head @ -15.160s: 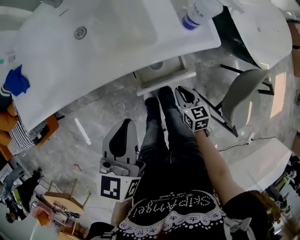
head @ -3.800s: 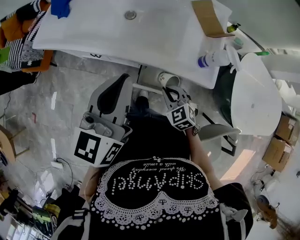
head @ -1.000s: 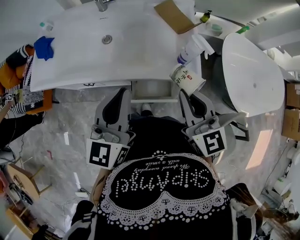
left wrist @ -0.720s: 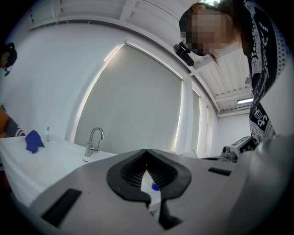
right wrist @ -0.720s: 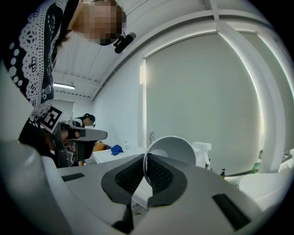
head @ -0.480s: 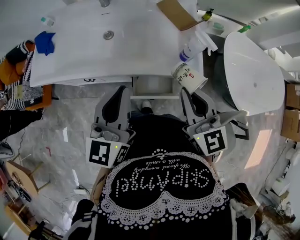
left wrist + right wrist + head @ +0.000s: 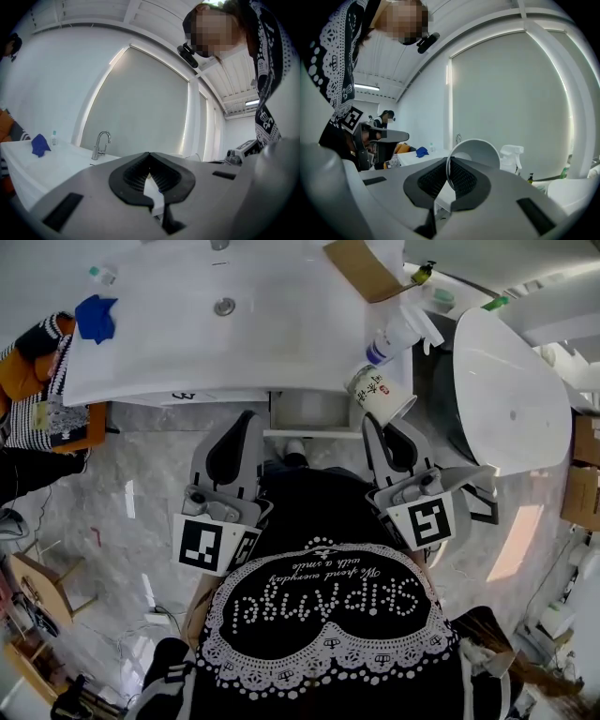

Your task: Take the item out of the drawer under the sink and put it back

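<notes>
right claw [image 7: 449, 164] pinches rim of paper cup [image 7: 380, 394] | cup tilted, in the air at the sink [image 7: 187, 352] front edge, just right of open drawer [image 7: 309, 414], near spray bottle [image 7: 397, 332] | left claw [image 7: 149, 158] pressed together, empty

Counter sundries and surroundings.
Blue cloth [image 7: 96, 317] at the counter's [image 7: 169, 362] left end; spray bottle [image 7: 398, 332] at its right edge, brown cardboard [image 7: 366, 268] just beyond it; white tub [image 7: 511, 390] alongside; marble floor [image 7: 141, 484].

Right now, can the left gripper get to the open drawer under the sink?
Probably yes: the left gripper holds nothing, and the drawer stands open just ahead of it, with nothing between them.
</notes>
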A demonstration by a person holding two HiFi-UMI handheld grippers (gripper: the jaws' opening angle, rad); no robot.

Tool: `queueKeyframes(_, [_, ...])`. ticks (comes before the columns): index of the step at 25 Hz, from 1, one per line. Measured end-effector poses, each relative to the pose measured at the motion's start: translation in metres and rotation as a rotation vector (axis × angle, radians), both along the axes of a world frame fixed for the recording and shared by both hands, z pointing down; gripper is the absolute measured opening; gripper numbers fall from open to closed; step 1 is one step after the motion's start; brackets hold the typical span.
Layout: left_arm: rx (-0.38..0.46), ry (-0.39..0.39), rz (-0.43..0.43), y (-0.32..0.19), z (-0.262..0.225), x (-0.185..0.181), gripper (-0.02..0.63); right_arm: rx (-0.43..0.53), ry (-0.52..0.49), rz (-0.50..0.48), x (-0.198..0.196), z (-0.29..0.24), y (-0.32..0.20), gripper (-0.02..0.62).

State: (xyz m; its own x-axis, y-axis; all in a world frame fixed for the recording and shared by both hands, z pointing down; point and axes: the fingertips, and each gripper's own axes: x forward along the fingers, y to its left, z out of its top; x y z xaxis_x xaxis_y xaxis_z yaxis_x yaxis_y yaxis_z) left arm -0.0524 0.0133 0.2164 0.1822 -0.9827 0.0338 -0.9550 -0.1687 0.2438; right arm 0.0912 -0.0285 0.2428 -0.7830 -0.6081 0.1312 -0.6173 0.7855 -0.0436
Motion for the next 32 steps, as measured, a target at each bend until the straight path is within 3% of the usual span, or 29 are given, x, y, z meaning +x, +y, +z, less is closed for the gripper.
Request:
queueKeyframes(13, [-0.005,-0.008,0.042,-0.001,0.000,0.006,0.003,-0.008,0.002,0.008,0.000,0.000,0.000,0.026])
queueKeyframes(23, [0.025,0.030,0.096,0.000,-0.002,0.012,0.003,-0.015,0.010,0.006,-0.002,0.002,0.001,0.026])
queueKeyframes(32, [-0.023,0.033,0.055,-0.002,0.005,0.008,0.003,-0.024,0.003,0.020,0.004,0.002,0.001,0.026])
